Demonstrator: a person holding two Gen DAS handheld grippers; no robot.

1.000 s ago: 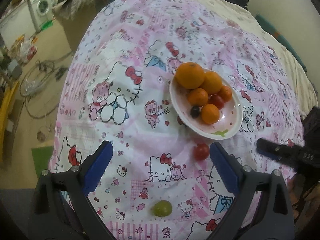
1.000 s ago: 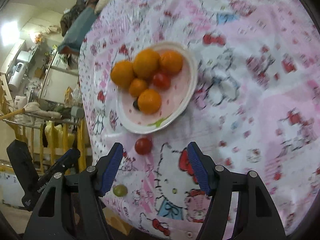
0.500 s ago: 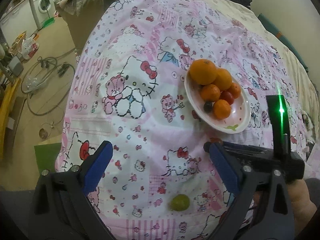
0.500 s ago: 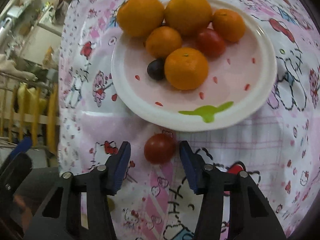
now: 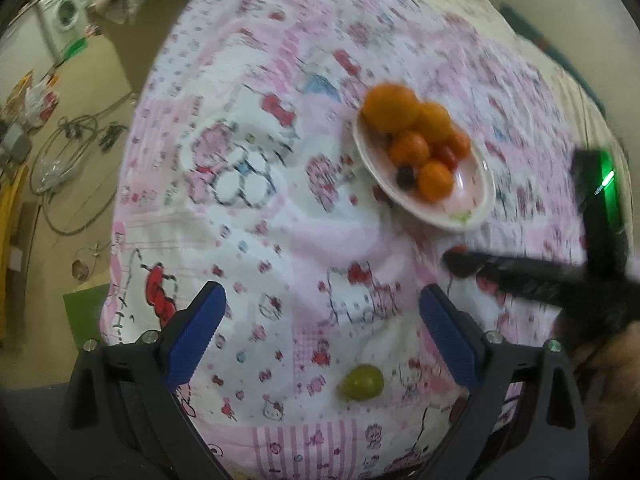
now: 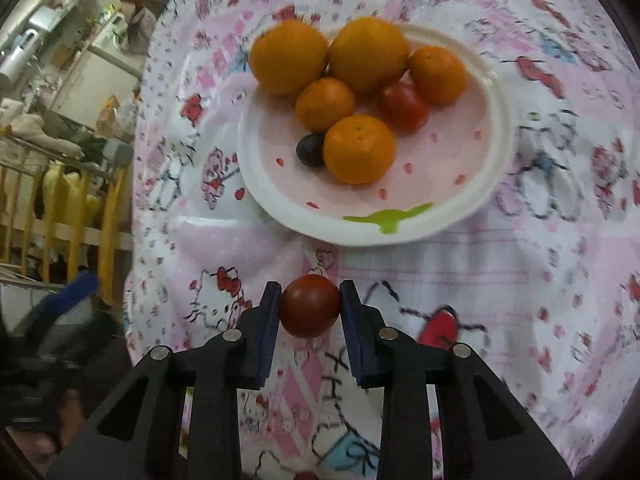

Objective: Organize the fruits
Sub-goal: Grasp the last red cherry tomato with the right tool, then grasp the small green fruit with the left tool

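A white plate [image 6: 460,208] holds several oranges [image 6: 359,149], a red tomato [image 6: 402,106] and a dark grape [image 6: 311,149]. My right gripper [image 6: 309,306] is shut on a second red tomato [image 6: 309,306], just short of the plate's near rim. In the left wrist view the plate [image 5: 478,204] lies ahead to the right and a green grape [image 5: 362,383] lies on the cloth between my open left gripper's [image 5: 318,334] fingers, closer to the right one. The right gripper's black body [image 5: 532,276] reaches in from the right.
The fruits lie on a pink cartoon-cat cloth [image 5: 280,248] over a rounded surface. Its edge drops to the floor on the left, where cables [image 5: 68,160] and a washing machine [image 5: 60,20] stand. A wooden rail [image 6: 60,220] is at the left of the right wrist view.
My right gripper has moved up to the loose tomato and shut on it. My left gripper has shifted slightly, and the green grape sits nearer to it.
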